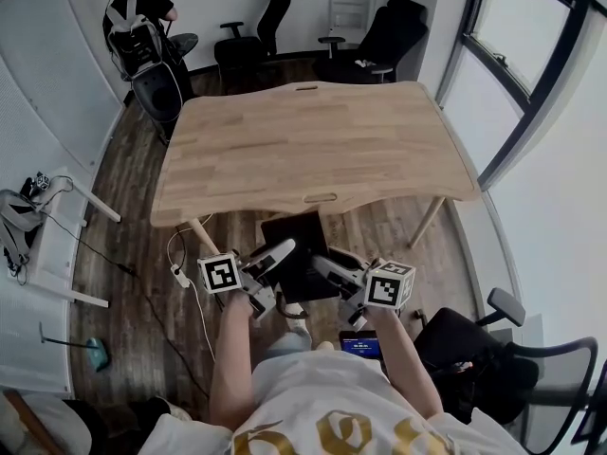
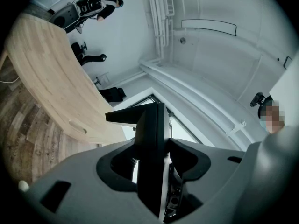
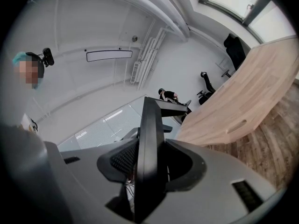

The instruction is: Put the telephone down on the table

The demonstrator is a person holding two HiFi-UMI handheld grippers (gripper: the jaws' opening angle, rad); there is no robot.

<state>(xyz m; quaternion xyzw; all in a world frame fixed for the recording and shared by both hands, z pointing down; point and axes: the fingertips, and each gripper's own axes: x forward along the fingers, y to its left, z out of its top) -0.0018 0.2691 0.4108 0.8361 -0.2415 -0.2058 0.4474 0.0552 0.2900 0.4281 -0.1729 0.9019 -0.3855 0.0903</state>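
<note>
My left gripper [image 1: 273,259] and right gripper [image 1: 332,268], two in all, each clamp an edge of the one black phone [image 1: 302,245], held in the air near the front edge of the one table [image 1: 313,150].

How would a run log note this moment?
left tool: on telephone | right tool: on telephone | table: telephone not there yet
</note>
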